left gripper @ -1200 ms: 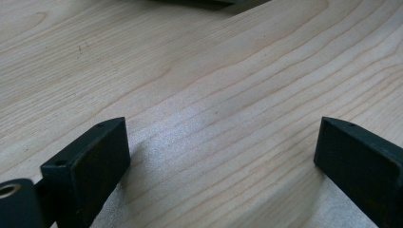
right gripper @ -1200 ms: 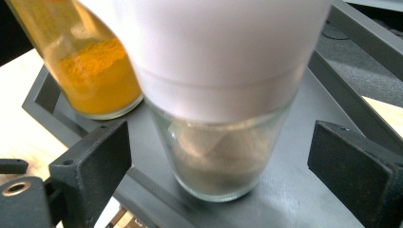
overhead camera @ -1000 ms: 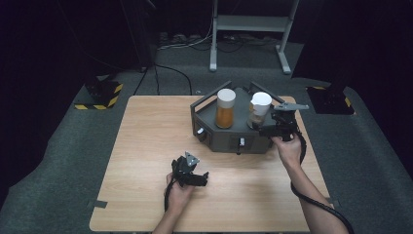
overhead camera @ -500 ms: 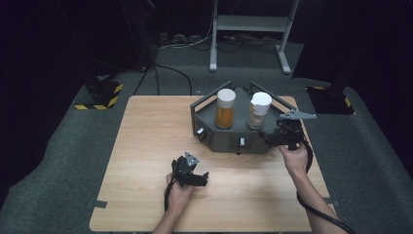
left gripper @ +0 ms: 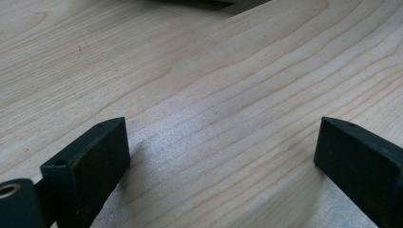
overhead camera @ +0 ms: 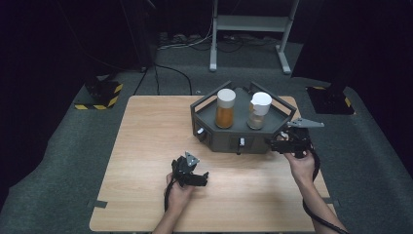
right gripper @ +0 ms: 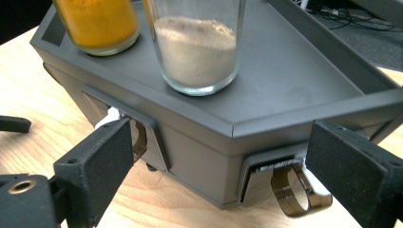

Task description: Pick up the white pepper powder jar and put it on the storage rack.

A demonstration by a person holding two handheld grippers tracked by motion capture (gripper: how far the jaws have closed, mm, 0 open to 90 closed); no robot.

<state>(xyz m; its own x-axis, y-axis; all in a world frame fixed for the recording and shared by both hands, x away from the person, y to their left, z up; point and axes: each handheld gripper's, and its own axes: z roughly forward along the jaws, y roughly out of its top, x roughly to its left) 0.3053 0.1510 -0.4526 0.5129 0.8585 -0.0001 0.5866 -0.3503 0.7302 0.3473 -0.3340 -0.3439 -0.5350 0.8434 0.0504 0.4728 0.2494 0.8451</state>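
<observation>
**Line up on the rack's front clip before you close**

Your left gripper (overhead camera: 194, 174) rests on the wooden table (overhead camera: 146, 146) near its front edge, jaws wide apart with bare wood between them, well clear of the work; leave it parked there.

The work sits toward the back right of the table: a dark grey angled rack (overhead camera: 242, 132) carrying two jars, one of orange powder (overhead camera: 225, 108) on the left and one of pale powder (overhead camera: 258, 110) on the right, both with white lids. Your right gripper (overhead camera: 288, 144) is at the rack's right front corner, jaws apart and gripping nothing (they have just narrowed a little). In the right gripper view the corner of the rack stands between the jaws, with a metal spring clip (right gripper: 298, 192) under the lower right face and a second clip (right gripper: 139, 138) beside the left jaw.

I judge the right-hand clip to be your target. Shift across so that it, not the corner, sits between the pads, and come in level. The pale jar (right gripper: 197, 45) stands close above the edge, so keep low and avoid nudging the rack.
</observation>
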